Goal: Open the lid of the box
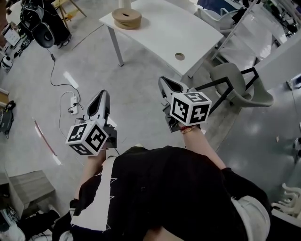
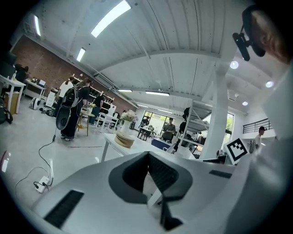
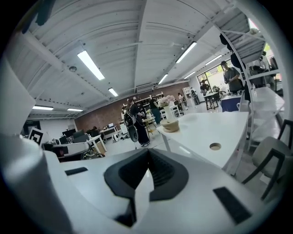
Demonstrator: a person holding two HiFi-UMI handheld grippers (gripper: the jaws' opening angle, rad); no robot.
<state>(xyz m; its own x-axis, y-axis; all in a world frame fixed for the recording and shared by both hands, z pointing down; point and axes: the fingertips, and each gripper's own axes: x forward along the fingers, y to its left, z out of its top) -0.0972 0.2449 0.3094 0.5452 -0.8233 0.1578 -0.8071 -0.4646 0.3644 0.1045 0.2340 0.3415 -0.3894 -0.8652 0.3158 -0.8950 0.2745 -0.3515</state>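
While well short of the round box (image 1: 127, 18) on the far tabletop (image 1: 164, 35), approach only: left gripper (image 1: 101, 96) and right gripper (image 1: 164, 84) both closed, empty (nothing between either's jaws). Next, likely: reach box, open jaws, lift lid (image 1: 128, 14).

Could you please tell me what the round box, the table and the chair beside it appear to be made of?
The round box looks like light, matte wood: tan colour, layered rim. The table has a smooth white top, likely laminate, on grey metal-looking legs. The chair is a grey moulded shell, probably plastic, on a thin black frame, likely metal.
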